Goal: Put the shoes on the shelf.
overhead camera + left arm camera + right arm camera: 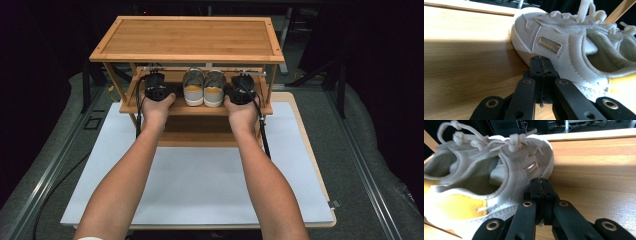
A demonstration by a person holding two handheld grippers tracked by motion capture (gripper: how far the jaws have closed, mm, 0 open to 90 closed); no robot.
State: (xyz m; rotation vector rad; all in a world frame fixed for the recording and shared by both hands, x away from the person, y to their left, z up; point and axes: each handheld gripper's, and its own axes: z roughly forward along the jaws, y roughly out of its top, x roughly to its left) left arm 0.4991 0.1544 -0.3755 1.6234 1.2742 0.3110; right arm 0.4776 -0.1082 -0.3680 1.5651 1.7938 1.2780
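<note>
2 forearms (125,185) are reaching to the shelf (196,107), both grippers (159,93) (240,95) closed empty, flanking 2 shoes (204,90) they are risking shoving off if pushed.

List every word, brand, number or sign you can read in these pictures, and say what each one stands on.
None can be read.
The small metal tag on the side of the left shoe shows no legible text.
The matching tag on the right shoe is just glare.
The wooden rack carries no label.
</note>
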